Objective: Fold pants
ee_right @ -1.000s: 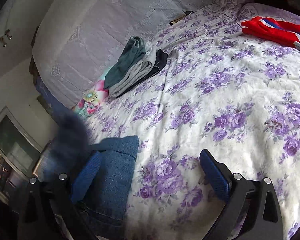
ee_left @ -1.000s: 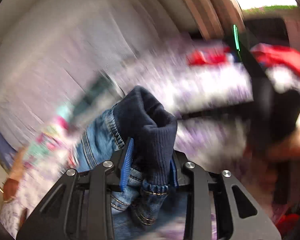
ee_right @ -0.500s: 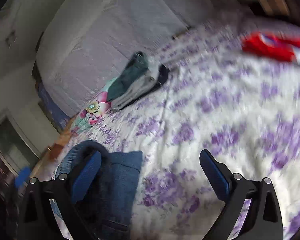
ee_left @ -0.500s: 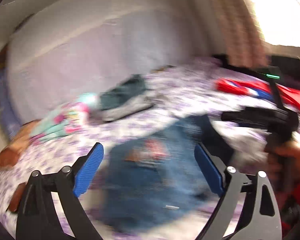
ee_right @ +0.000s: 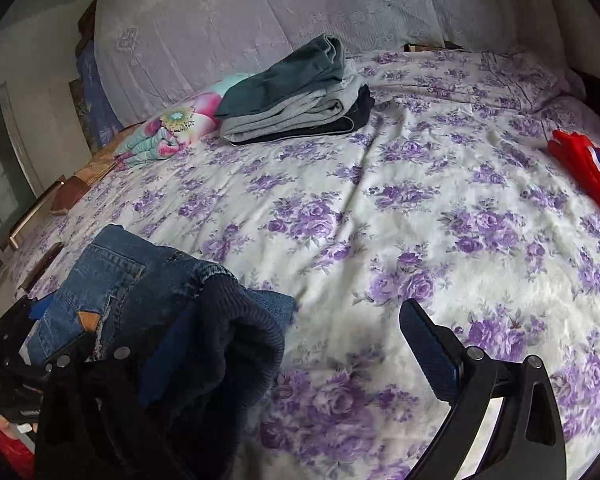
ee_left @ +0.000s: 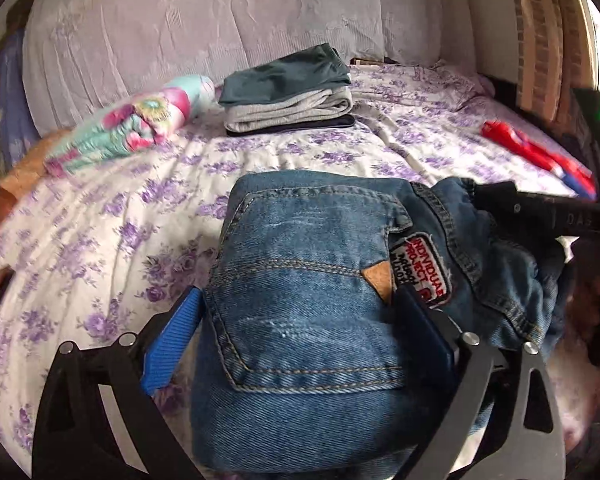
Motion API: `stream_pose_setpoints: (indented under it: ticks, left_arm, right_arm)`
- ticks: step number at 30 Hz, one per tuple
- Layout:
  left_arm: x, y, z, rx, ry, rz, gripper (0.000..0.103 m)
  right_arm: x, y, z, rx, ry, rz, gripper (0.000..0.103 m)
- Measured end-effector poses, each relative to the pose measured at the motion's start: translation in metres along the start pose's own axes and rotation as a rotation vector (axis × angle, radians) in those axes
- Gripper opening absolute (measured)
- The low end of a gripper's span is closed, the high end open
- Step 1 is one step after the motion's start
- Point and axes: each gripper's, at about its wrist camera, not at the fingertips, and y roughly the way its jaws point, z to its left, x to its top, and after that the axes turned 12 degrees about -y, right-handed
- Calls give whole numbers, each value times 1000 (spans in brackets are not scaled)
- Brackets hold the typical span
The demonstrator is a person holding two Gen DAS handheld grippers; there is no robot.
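We saw the folded jeans (ee_left: 300, 320) lying on the floral bedsheet (ee_left: 100, 240) near the front edge of the bed, back pocket and a red-lettered patch facing up. The left gripper (ee_left: 300, 344) straddled the bundle with its jaws opening; its 2 blue pads stood wide, the left one just beside the denim, the right one close against it, and we could not tell whether that one touched. The right gripper (ee_right: 300, 344) was spread wide as well: its right finger hung over bare sheet, while the dark ribbed cuff (ee_right: 236, 340) of the pants draped over its left finger, so nothing was pinched between the 2 pads. In the right wrist view the jeans (ee_right: 112, 280) sat at the lower left. Well apart, by the pale headboard cover (ee_left: 220, 20), rested a stack of 3 folded garments (ee_left: 288, 88), green on grey on dark, with a colourful floral pillow (ee_left: 140, 120) beside it. A red garment (ee_left: 536, 152) lay at the far right.
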Motion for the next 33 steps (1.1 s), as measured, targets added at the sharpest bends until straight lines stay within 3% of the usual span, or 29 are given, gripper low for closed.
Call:
stream_pose_setpoints:
  ticks: [2, 4, 6, 9, 11, 12, 14, 15, 18, 21, 23, 25, 28, 30, 33]
  left_arm:
    - [5, -10, 9, -49, -42, 3, 92]
    - [8, -25, 10, -15, -42, -77, 92]
    - [16, -33, 7, 34, 5, -126, 92]
    - [17, -15, 3, 59, 39, -75, 92]
    - [8, 10, 3, 92, 50, -35, 97]
    - [2, 18, 7, 89, 30, -38, 98]
    - [3, 22, 16, 58, -33, -14, 98]
    - [3, 21, 17, 54, -40, -4, 98]
    - [2, 14, 20, 48, -50, -8, 97]
    - [2, -4, 20, 35, -45, -25, 97]
    - [-1, -11, 17, 75, -12, -54, 97]
    - [-5, -12, 15, 102, 17, -65, 97]
    - [-11, -12, 17, 103, -5, -76, 97]
    - [-12, -8, 22, 93, -30, -72, 99]
    - [-13, -2, 27, 75, -50, -57, 99]
  right_arm:
    - [3, -20, 5, -21, 15, -43, 99]
    - [6, -50, 18, -46, 4, -117, 99]
    - [12, -71, 42, -34, -89, -160, 99]
    - [2, -65, 77, -69, -233, -88, 99]
    - [-13, -38, 84, -133, -295, 24, 100]
    - [-27, -21, 80, -95, -278, 59, 99]
    - [-24, -15, 58, 29, -150, 104, 100]
    - [-23, -14, 59, 35, -158, 109, 100]
    - [-24, -23, 65, 14, -181, 74, 99]
    - [-17, -56, 73, -38, -196, -38, 99]
    - [-7, -76, 77, -79, -203, -129, 99]
    - [2, -77, 79, -110, -227, -152, 99]
    - [14, -55, 74, -158, -231, -117, 99]
    - [10, -27, 65, -159, -211, -29, 99]
    - [0, -7, 43, -59, -108, -9, 100]
